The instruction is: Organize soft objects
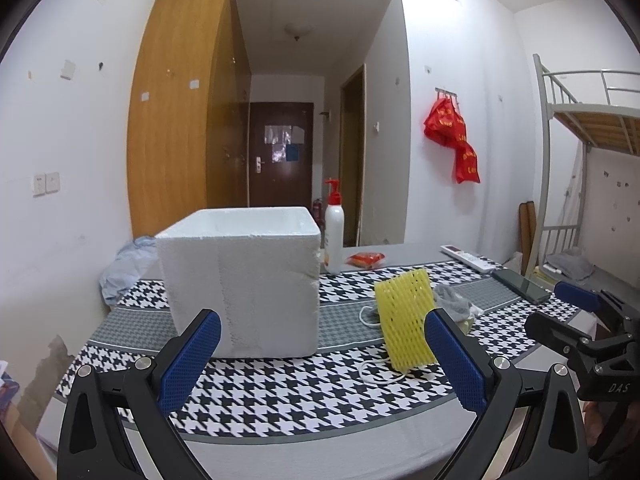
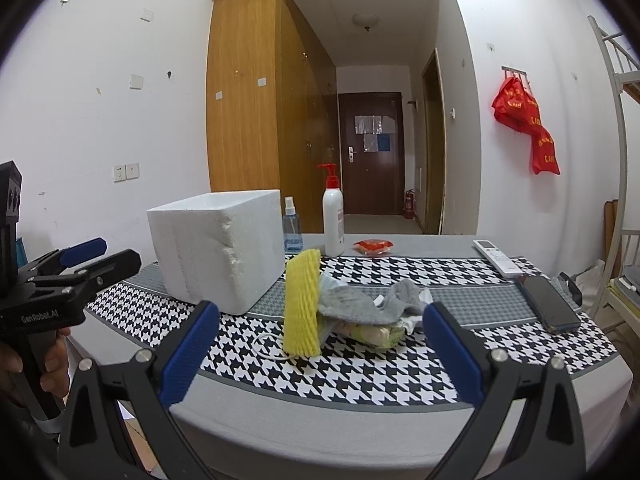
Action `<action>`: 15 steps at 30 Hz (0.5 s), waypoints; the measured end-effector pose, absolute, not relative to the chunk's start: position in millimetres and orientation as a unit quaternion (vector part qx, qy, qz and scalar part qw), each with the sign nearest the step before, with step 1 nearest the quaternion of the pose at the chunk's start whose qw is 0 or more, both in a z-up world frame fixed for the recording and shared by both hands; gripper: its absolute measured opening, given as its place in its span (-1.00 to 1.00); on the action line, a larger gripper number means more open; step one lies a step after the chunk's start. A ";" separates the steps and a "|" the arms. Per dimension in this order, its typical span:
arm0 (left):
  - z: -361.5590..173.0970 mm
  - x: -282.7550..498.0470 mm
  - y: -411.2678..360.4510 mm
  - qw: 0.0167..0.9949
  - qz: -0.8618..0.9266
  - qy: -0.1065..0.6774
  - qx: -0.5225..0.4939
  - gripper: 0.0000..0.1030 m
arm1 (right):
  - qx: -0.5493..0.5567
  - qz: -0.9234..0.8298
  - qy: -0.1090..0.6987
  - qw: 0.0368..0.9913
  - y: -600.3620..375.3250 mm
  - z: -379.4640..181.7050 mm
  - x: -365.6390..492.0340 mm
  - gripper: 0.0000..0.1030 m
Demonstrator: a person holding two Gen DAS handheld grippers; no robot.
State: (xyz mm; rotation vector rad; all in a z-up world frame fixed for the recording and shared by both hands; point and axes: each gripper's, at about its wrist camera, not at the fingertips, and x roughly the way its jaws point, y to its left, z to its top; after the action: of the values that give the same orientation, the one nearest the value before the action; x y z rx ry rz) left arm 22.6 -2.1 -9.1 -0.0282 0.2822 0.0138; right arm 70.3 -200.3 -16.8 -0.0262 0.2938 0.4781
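Left wrist view looks across a desk (image 1: pixel 280 396) covered by a black-and-white houndstooth cloth with grey bands. The left tool (image 1: pixel 322 344) hangs above the near edge, its blue-padded fingers spread wide with nothing between them. A white foam box (image 1: pixel 240 280), open at the top, stands on the cloth towards the left. Just right of it a yellow foam net sleeve (image 1: pixel 406 320) stands upright on a white cord (image 1: pixel 378 374), with a grey cloth (image 1: pixel 454 302) bunched behind it.

In the right wrist view the right tool (image 2: pixel 320 336) is also spread wide and empty, facing the soft pile: the yellow sleeve leans against the grey cloth, which lies over a pale wrapped bundle (image 2: pixel 372 332) (what is inside I cannot tell). Along the far edge stand a small blue spray bottle (image 2: pixel 292 228), a white pump bottle (image 2: pixel 333 216) with a red top and a red packet (image 2: pixel 373 246). A remote control (image 2: pixel 498 258) and a dark phone (image 2: pixel 550 308) lie to the right.

Behind are white walls, a tall wooden wardrobe (image 2: pixel 256 112), a corridor ending in a dark door (image 2: pixel 370 152), red bags (image 2: pixel 524 120) on a wall hook and a metal bunk bed (image 1: pixel 580 120).
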 end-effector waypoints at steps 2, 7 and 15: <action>-11.0 28.0 -4.1 0.989 0.004 0.146 -0.013 0.98 | -0.012 0.233 0.146 0.961 -202.1 -17.3 73.3 1.00; -15.1 41.9 -11.9 0.987 -0.012 0.159 -0.005 0.98 | -0.012 0.224 0.157 0.962 -203.8 -20.2 87.0 1.00; -26.4 78.9 -26.5 0.978 -0.050 0.205 -0.012 0.98 | -0.012 0.207 0.184 0.961 -207.7 -28.3 109.0 1.00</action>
State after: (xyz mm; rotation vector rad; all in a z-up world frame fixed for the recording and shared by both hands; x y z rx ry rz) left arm 78.9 -26.5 -26.4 -0.0236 0.4124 -0.0999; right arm 109.0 -207.7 -28.3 -0.0249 0.3733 0.4191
